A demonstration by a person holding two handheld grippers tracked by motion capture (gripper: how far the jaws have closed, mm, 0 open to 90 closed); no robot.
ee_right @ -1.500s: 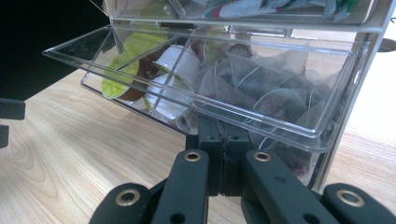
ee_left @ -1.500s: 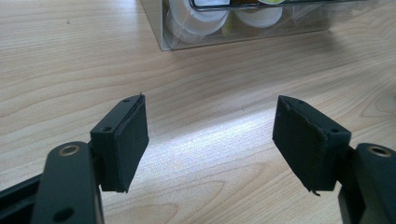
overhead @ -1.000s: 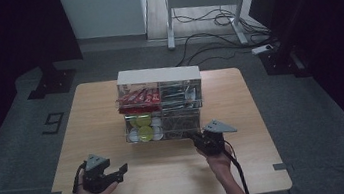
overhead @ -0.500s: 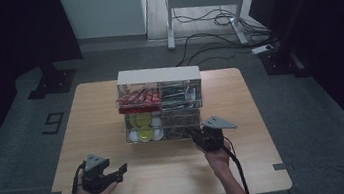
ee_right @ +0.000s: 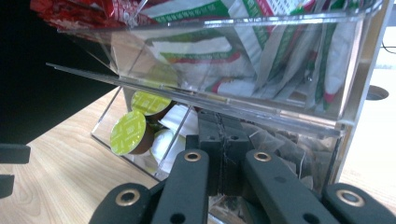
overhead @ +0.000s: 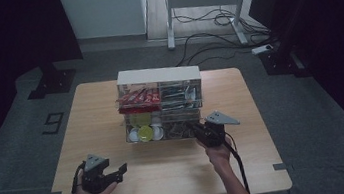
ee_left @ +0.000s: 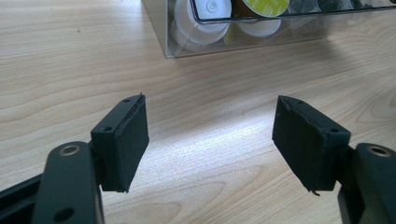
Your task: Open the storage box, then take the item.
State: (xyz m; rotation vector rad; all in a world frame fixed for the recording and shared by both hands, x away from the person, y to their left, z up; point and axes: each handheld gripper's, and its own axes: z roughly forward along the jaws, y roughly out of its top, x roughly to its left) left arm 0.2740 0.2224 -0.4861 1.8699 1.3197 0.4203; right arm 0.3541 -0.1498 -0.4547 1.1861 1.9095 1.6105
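Note:
A clear acrylic organizer [overhead: 158, 76] stands mid-table. Its upper compartments hold red packets [overhead: 135, 98] and green-and-white sachets [ee_right: 261, 51]. Below them lie coffee capsules [overhead: 144, 133], some with lime-green lids [ee_right: 128, 133], and tea bags [ee_right: 275, 135]. My right gripper [overhead: 195, 126] reaches into the lower right compartment among the tea bags. In the right gripper view its jaws [ee_right: 223, 126] are pressed together, and I see nothing clearly caught between them. My left gripper [overhead: 121, 169] rests in a hand at the table's front left, open and holding nothing [ee_left: 210, 135], pointing toward the organizer's capsule corner [ee_left: 212, 9].
The wooden table [overhead: 170, 178] has bare room in front of the organizer and on both sides. Cables trail from both grippers toward the front edge. Beyond the table, a desk frame and floor cables stand on the dark floor.
My right gripper has edged slightly left at the organizer's lower right compartment. The left gripper has stayed put.

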